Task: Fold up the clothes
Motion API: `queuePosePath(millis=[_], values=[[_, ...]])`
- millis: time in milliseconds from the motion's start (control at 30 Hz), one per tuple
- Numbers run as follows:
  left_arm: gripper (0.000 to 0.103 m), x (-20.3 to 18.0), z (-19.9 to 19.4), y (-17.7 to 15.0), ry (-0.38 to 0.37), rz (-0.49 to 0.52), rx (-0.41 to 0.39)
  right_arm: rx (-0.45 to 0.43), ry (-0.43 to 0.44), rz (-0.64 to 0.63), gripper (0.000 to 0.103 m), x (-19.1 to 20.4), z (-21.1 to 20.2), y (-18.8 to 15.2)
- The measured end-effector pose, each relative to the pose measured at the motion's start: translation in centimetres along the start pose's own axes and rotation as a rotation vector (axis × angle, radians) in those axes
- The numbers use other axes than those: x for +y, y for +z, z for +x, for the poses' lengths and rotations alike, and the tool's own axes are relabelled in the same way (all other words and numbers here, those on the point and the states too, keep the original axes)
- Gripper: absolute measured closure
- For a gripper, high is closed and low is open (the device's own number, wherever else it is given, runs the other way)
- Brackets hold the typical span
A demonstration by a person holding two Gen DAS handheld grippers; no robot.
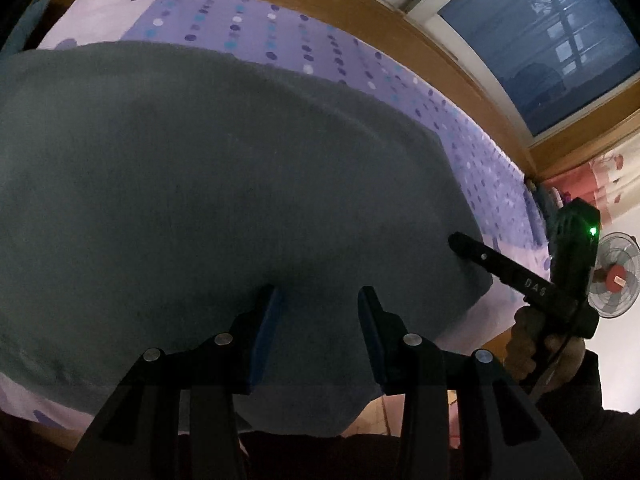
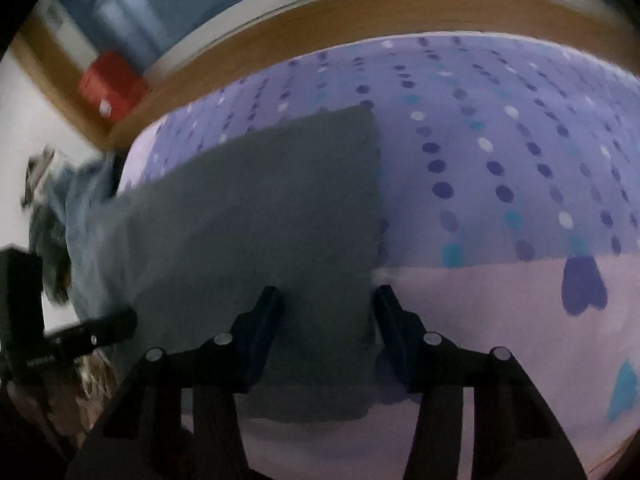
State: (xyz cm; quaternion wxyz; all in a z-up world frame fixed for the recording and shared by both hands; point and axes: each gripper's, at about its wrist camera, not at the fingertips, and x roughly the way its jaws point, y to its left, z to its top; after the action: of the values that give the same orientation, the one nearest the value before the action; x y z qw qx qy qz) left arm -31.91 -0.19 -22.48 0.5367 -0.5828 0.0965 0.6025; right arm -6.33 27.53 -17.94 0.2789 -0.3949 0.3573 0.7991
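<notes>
Two tools, left tool (image 1: pixel 318 300) and right tool (image 2: pixel 326 300), both parted and gripping nothing, hover over one grey garment (image 1: pixel 200 200) on the bed (image 2: pixel 480 300). Next pinch probably belongs at the garment's near edge; grip both corners evenly.

White letters "DAS" stand on the right tongs (image 1: pixel 464 246).

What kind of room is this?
Most likely a bedroom: a bed with a purple dotted sheet, a wooden frame under a window, and a standing fan.
</notes>
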Motion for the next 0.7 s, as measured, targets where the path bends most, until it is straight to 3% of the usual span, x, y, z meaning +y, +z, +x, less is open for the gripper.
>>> queuePosePath(millis=[100, 200, 233, 267, 333, 433, 567, 700], values=[[0.062, 0.4, -0.1, -0.1, -0.020, -0.024, 0.008, 0.008, 0.064, 0.070, 0.039, -1.0, 0.1, 0.5], [0.063, 0.4, 0.1, -0.2, -0.026, -0.022, 0.029, 0.017, 0.065, 0.096, 0.039, -1.0, 0.5, 1.5], [0.062, 0.3, 0.2, -0.2, -0.025, -0.015, 0.036, 0.017, 0.039, 0.083, 0.044, -0.6, 0.8, 1.7], [0.062, 0.2, 0.3, -0.3, -0.022, -0.006, 0.044, 0.018, 0.018, 0.066, 0.072, -0.1, 1.1, 1.8], [0.062, 0.1, 0.1, -0.3, -0.024, 0.000, 0.055, 0.010, 0.004, 0.049, 0.088, 0.6, 1.4, 1.9], [0.062, 0.7, -0.6, 0.0, -0.067, -0.036, 0.054, -0.003, 0.024, 0.043, 0.093, 1.0, 0.9, 2.4], [0.062, 1.5, -3.1, 2.4, -0.191, -0.074, -0.016, -0.043, 0.033, -0.042, 0.093, 3.4, -1.3, 3.8], [0.062, 4.5, -2.9, 6.2, -0.324, -0.192, -0.006, -0.074, 0.027, -0.250, 0.093, 9.7, -3.7, 6.2]])
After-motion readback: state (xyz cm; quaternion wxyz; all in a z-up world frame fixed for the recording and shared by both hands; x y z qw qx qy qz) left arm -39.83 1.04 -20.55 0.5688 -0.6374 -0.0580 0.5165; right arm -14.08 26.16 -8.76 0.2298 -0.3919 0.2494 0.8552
